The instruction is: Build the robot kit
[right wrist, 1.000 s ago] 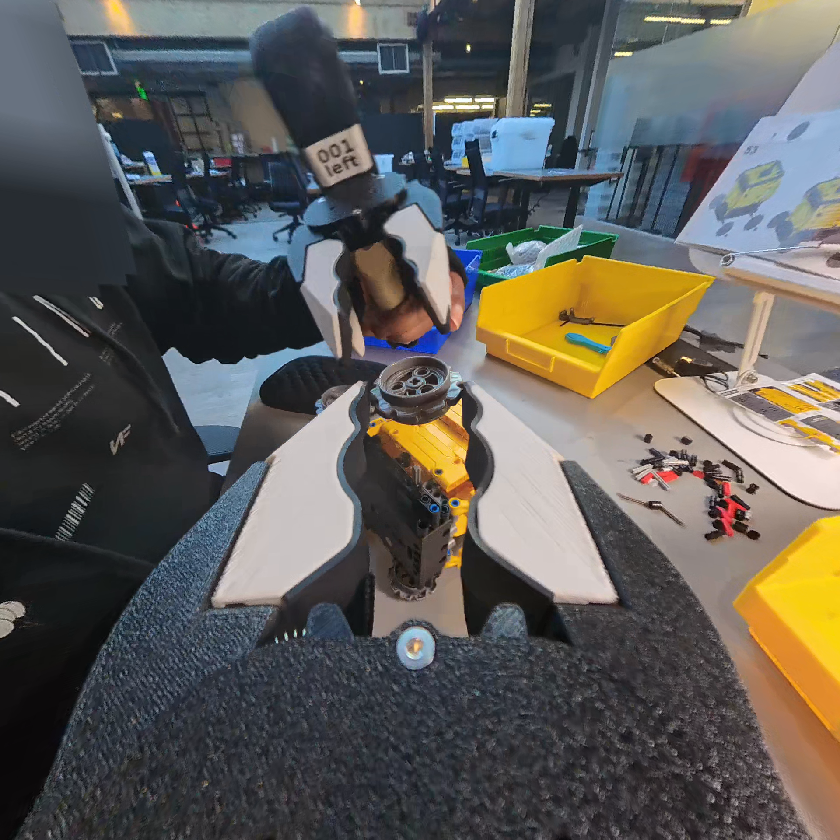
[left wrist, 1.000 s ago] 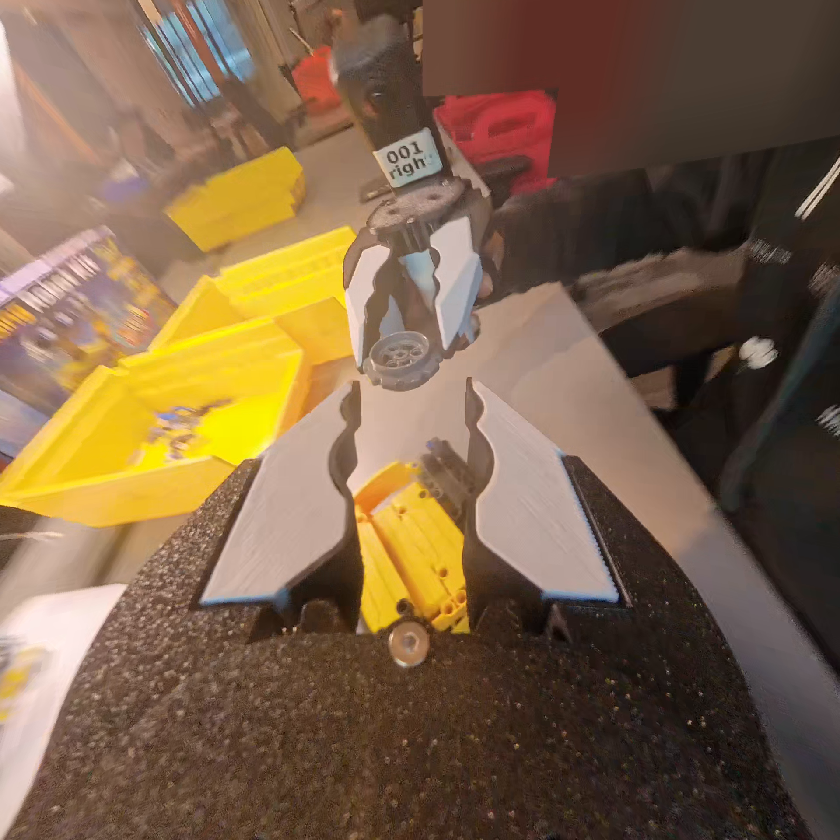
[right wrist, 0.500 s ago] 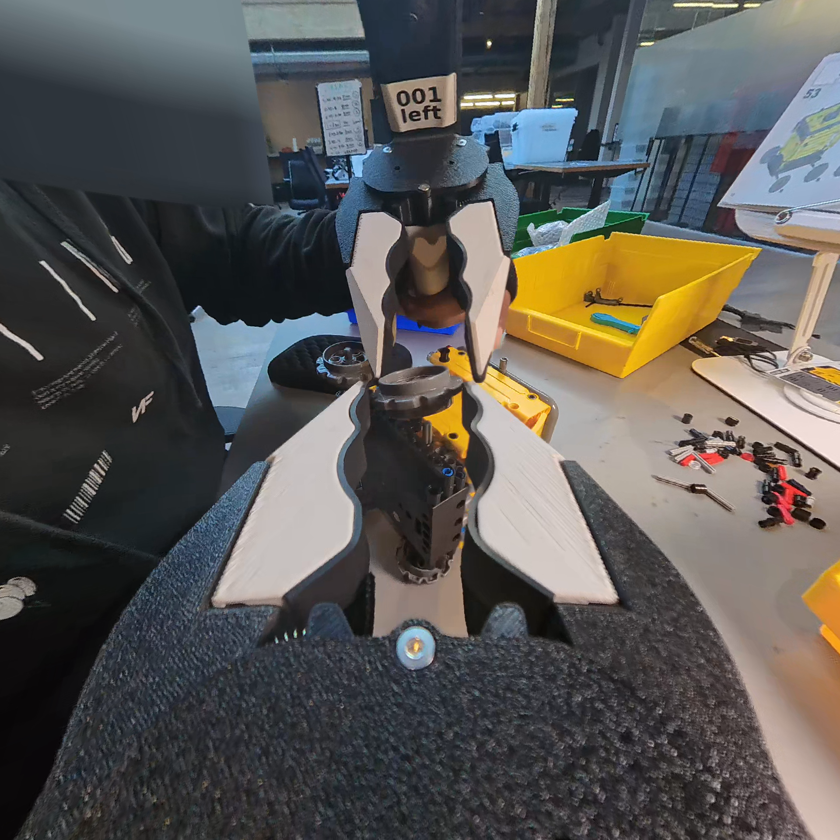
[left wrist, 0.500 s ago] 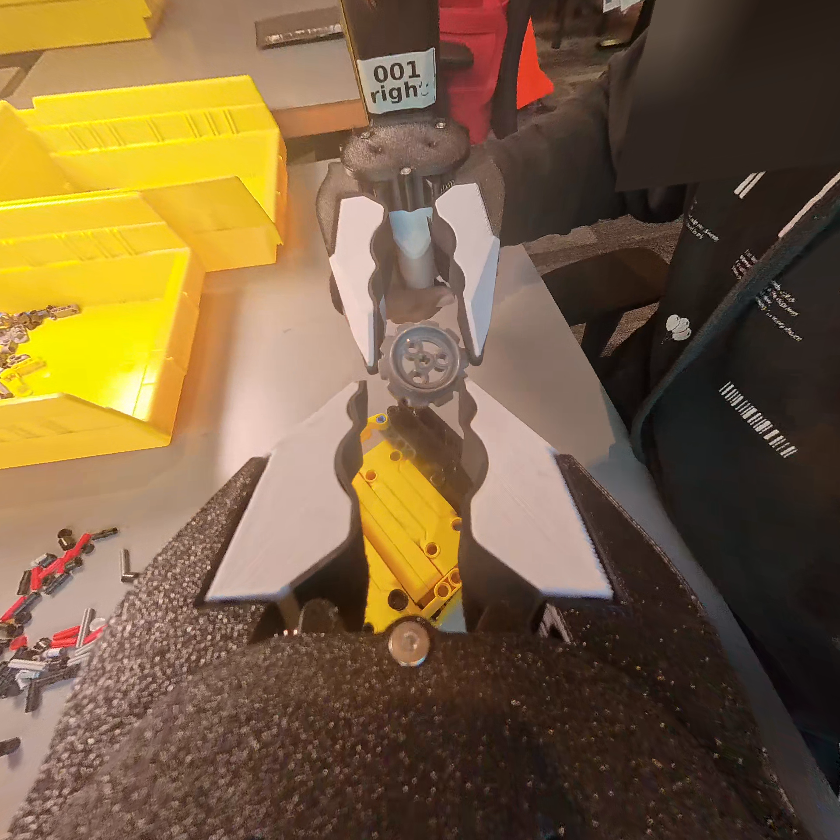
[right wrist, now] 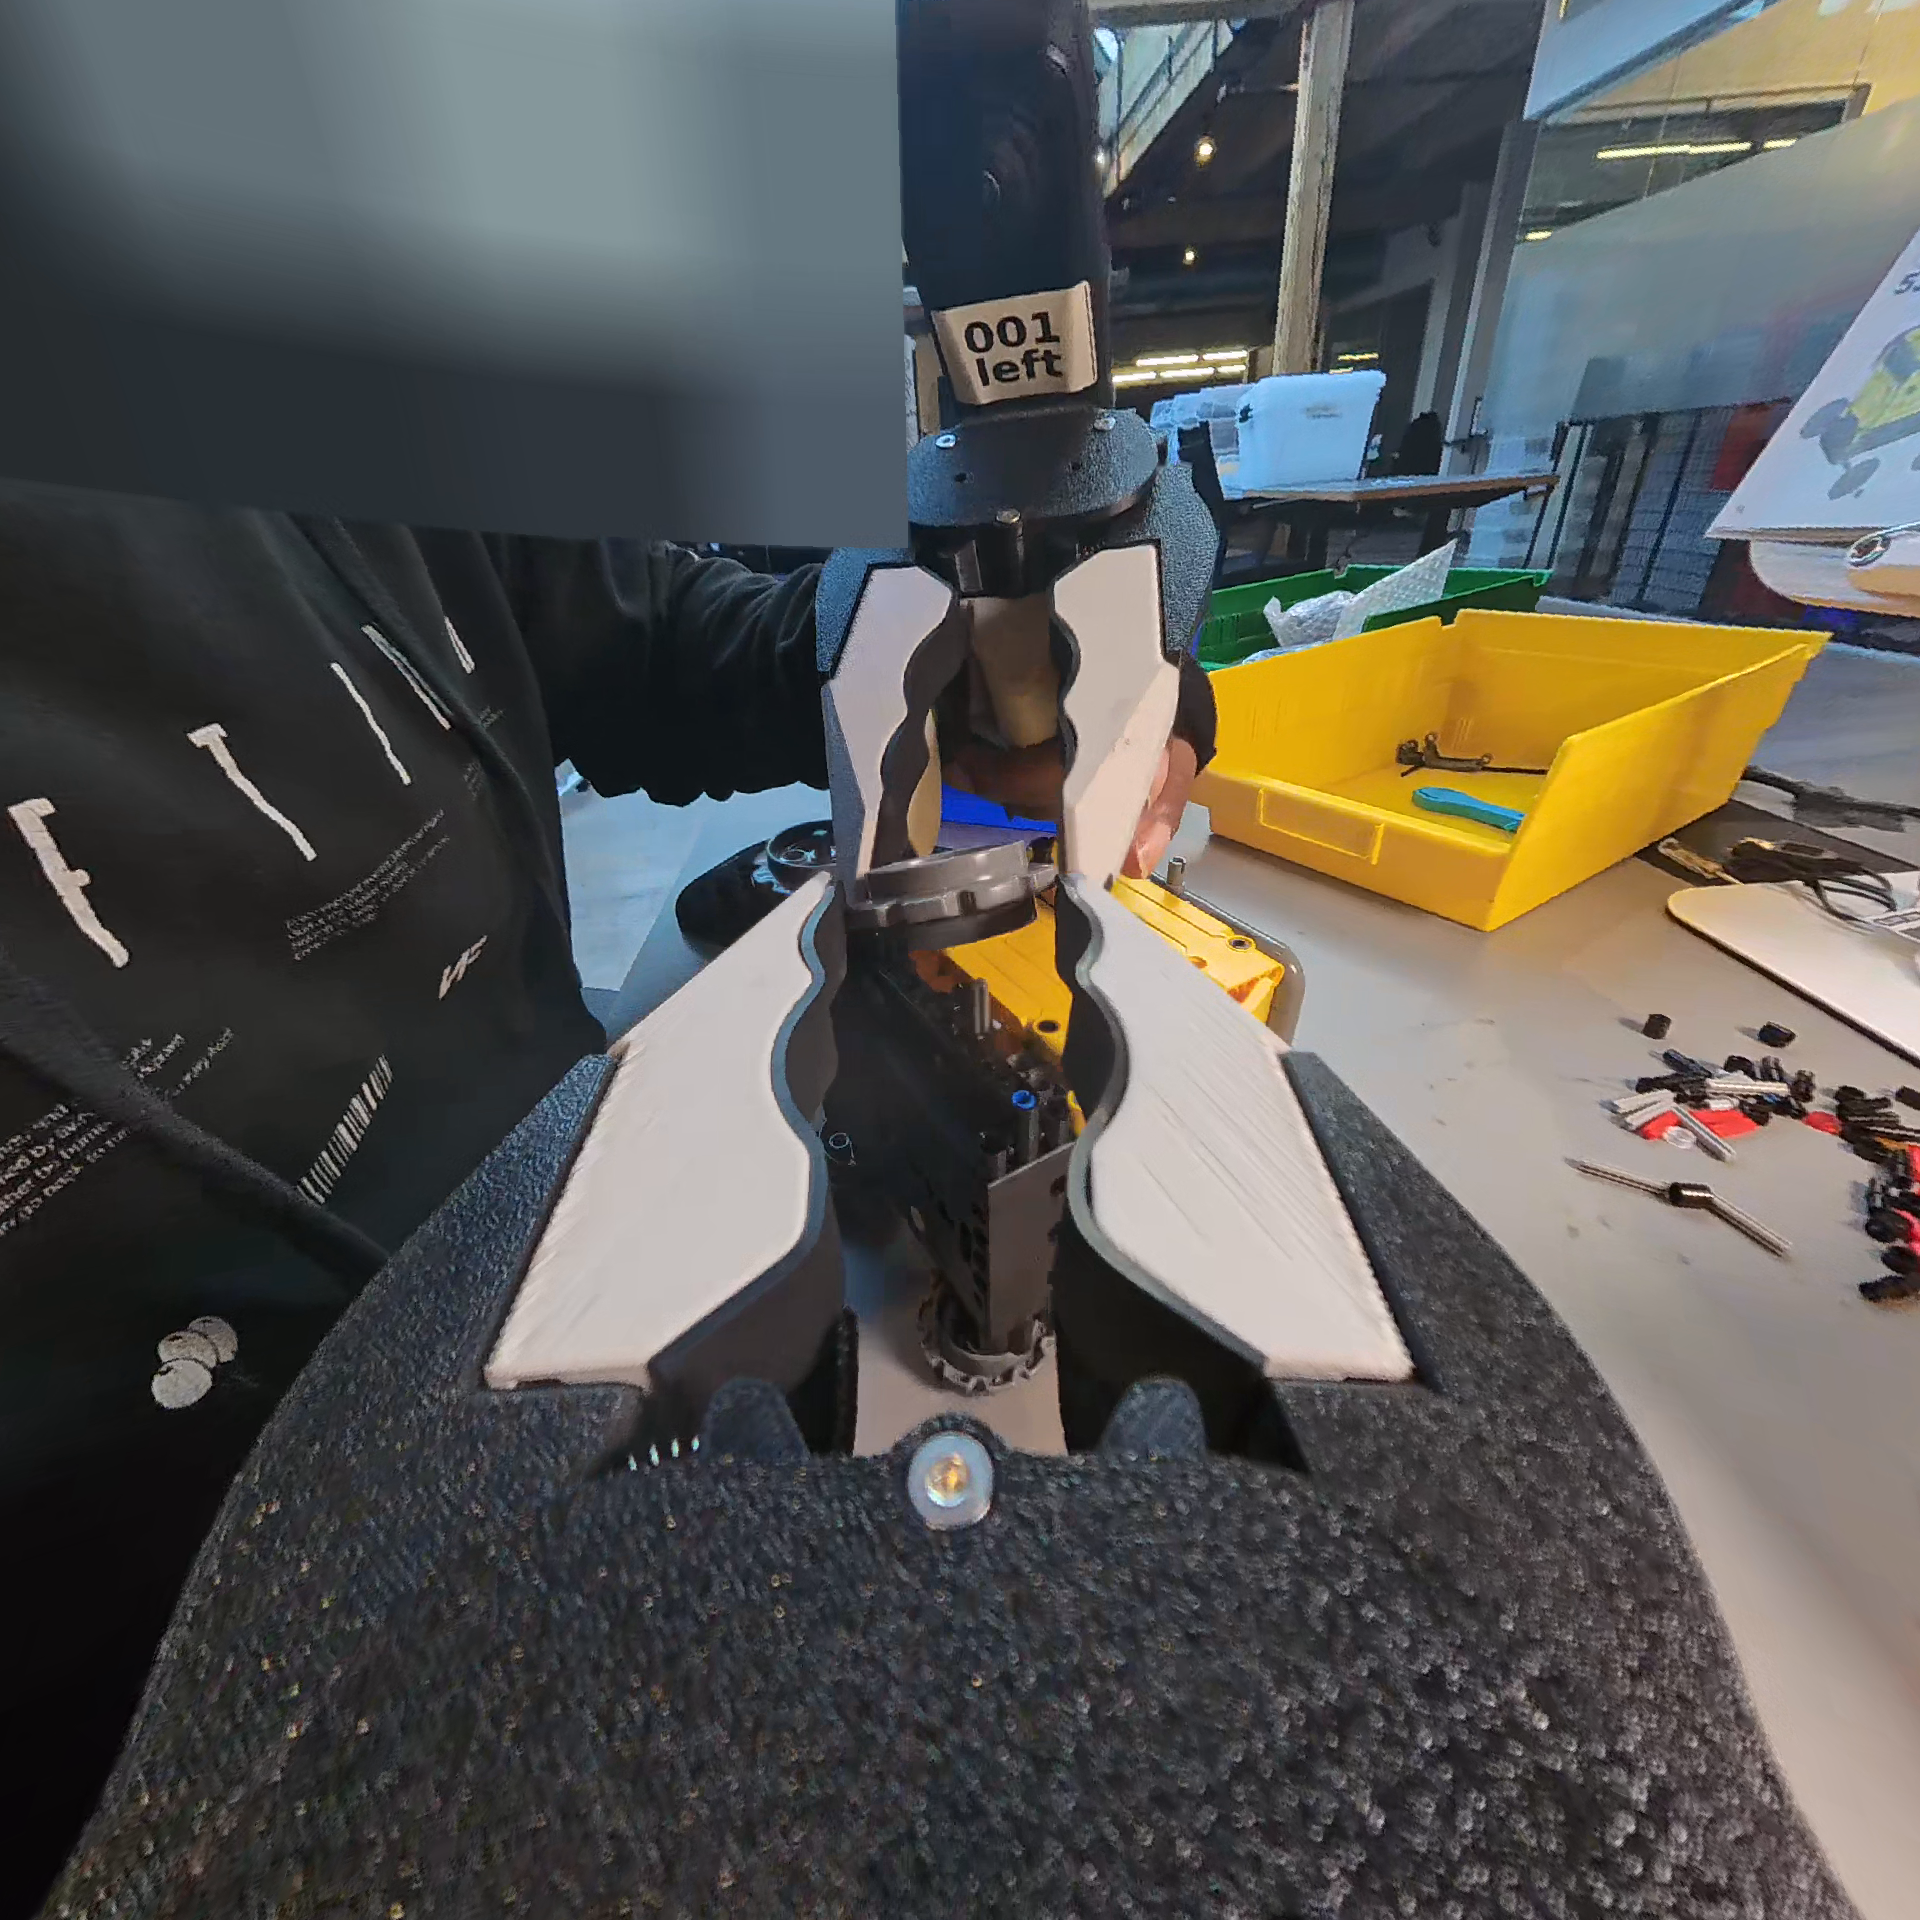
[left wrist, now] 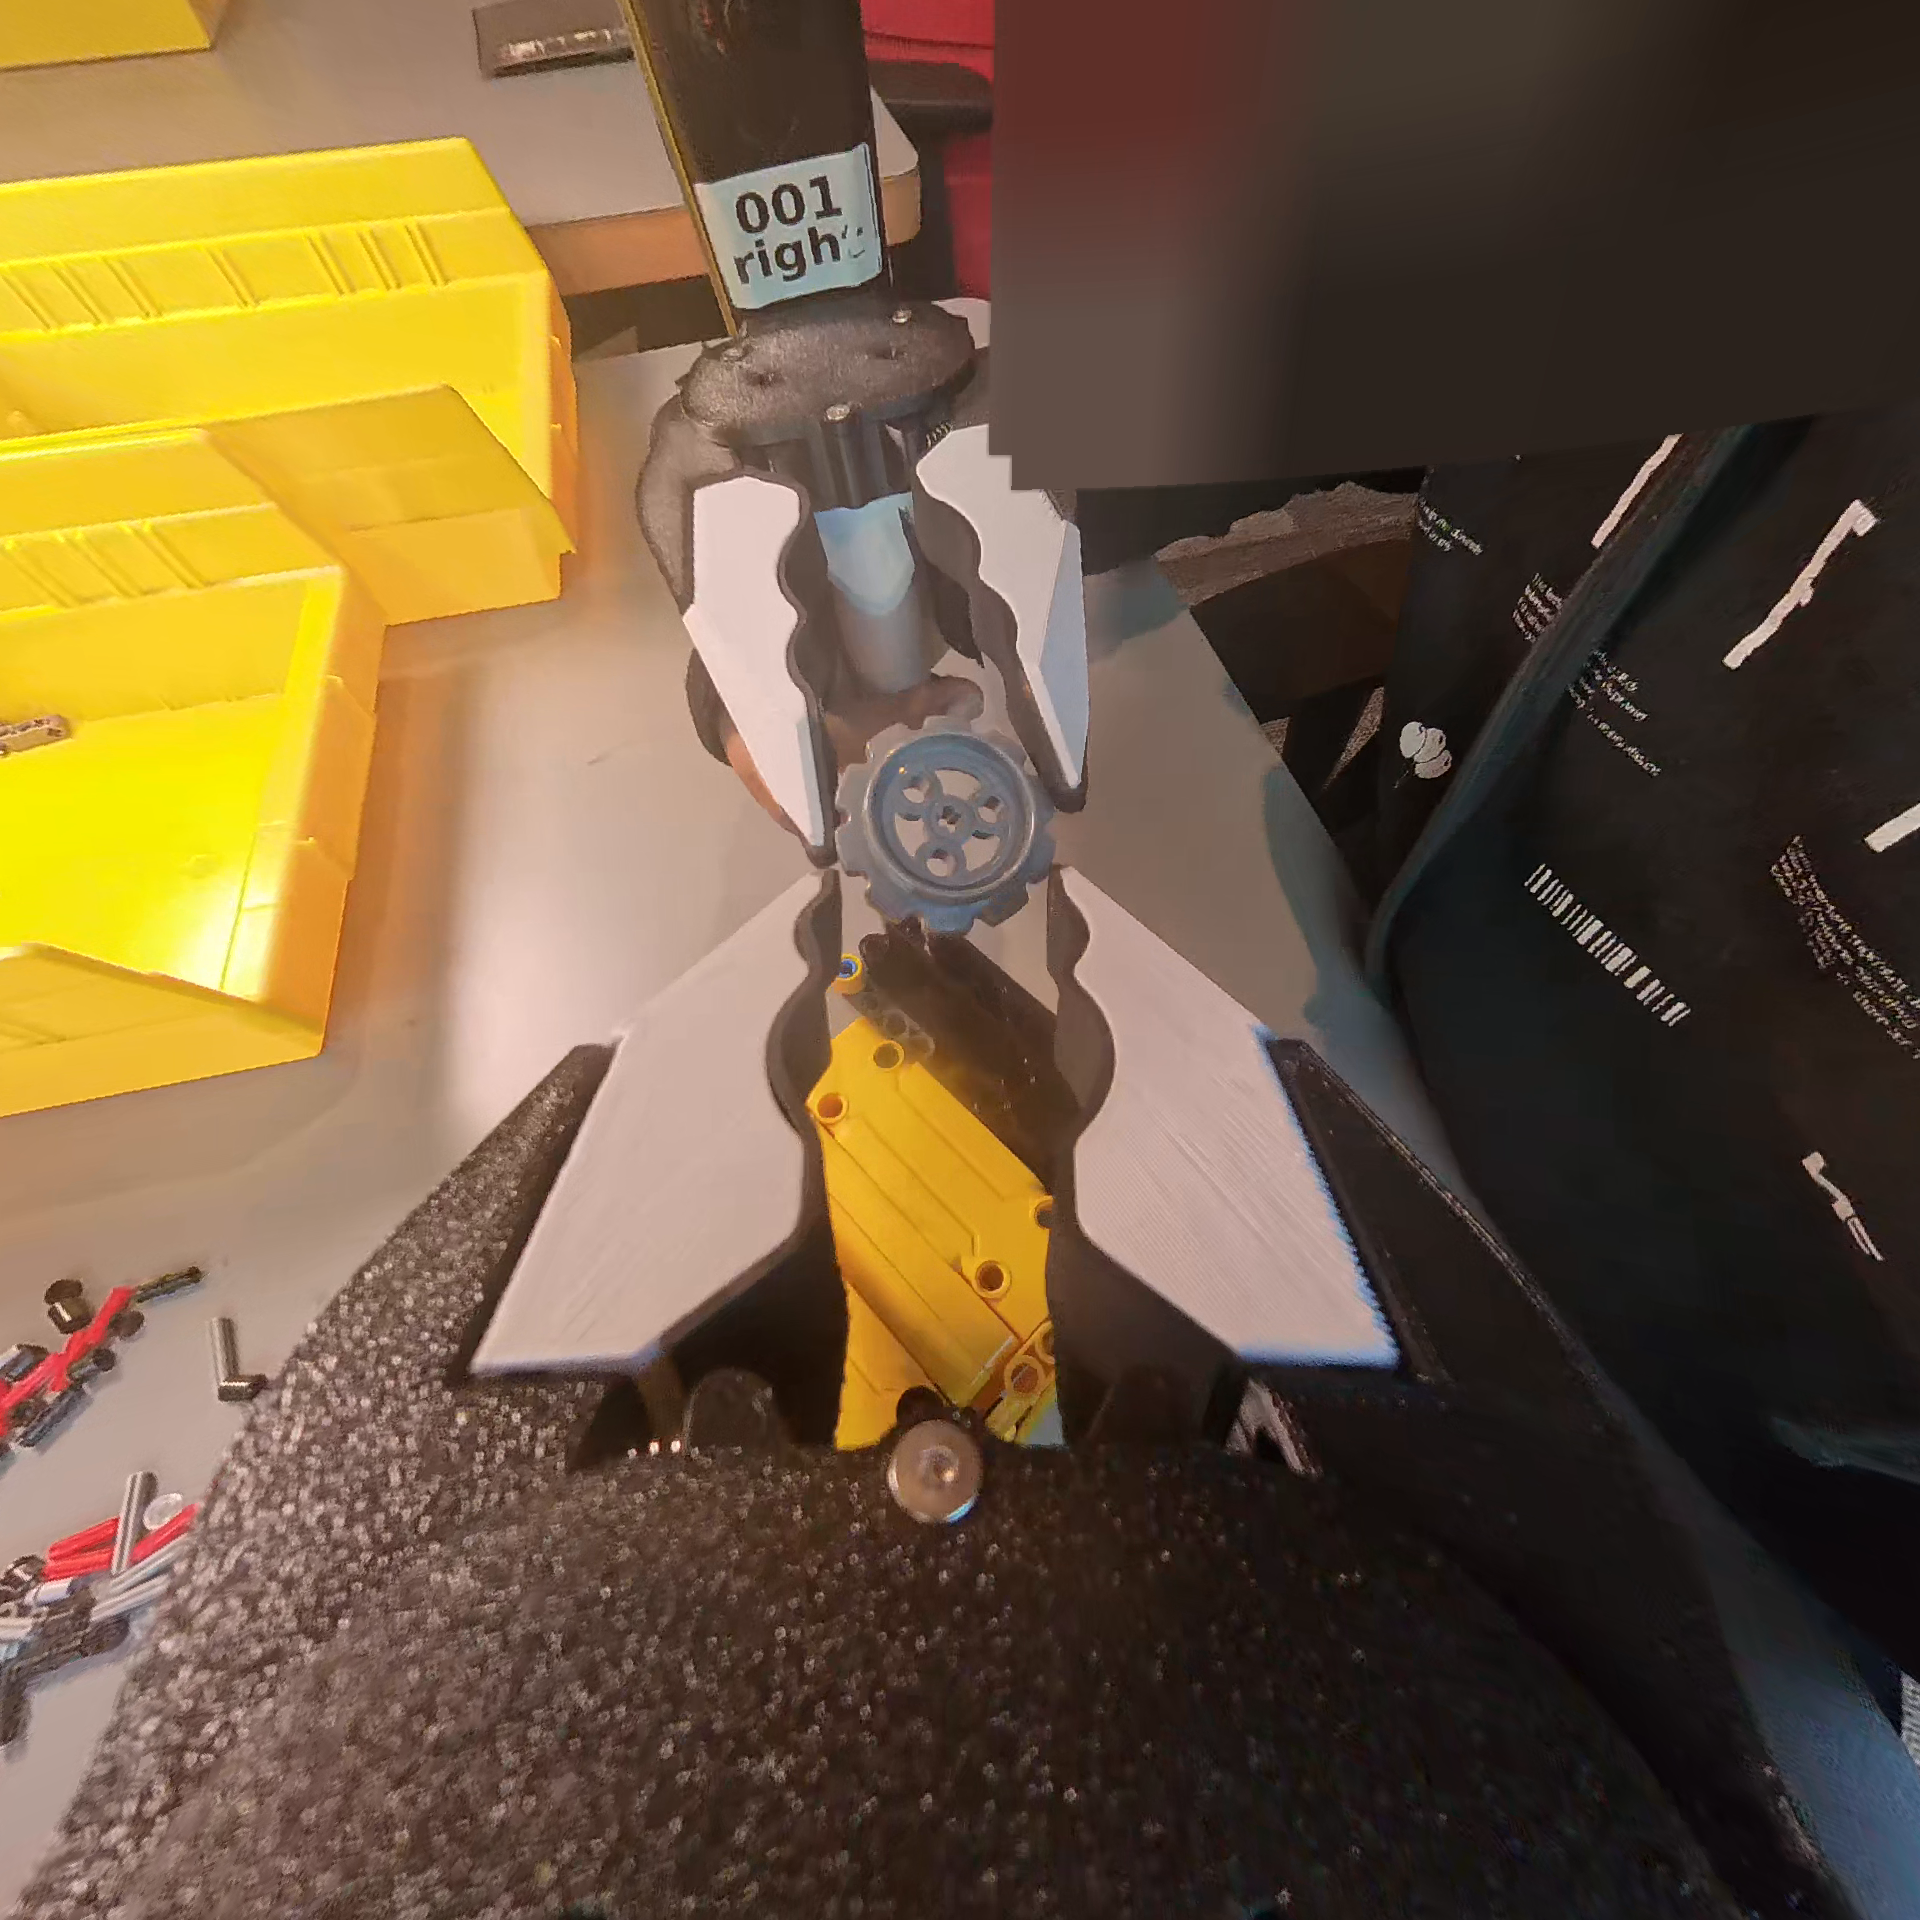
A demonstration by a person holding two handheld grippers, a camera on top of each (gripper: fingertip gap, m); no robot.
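My left gripper (left wrist: 935,894) is shut on a yellow and black brick model (left wrist: 925,1195), which fills the gap between its fingers and hangs below them. My right gripper (left wrist: 940,821) faces it tip to tip and is shut on a grey toothed wheel (left wrist: 940,831). The wheel sits against the model's black top end. In the right wrist view the wheel (right wrist: 935,894) lies between the tips of my right gripper (right wrist: 943,883), with the left gripper (right wrist: 977,862) just behind it. The model (right wrist: 956,1122) shows its black side there, with a small grey gear at its lower end.
Yellow bins (left wrist: 208,727) stand on the left of the grey table (right wrist: 1455,1143), with loose red and black pins (left wrist: 73,1351) beside them. Another yellow bin (right wrist: 1320,831), a green bin (right wrist: 1403,603), scattered small parts (right wrist: 1766,1112) and a booklet on a stand (right wrist: 1849,416) also show. A person in a black top (right wrist: 260,831) is close by. My two grippers' fingertips are within a few centimetres of each other.
My left gripper swung from near level to pointing down at the table and closed in on the right gripper. The wheel, apart from the model a second ago, now meets its top end.
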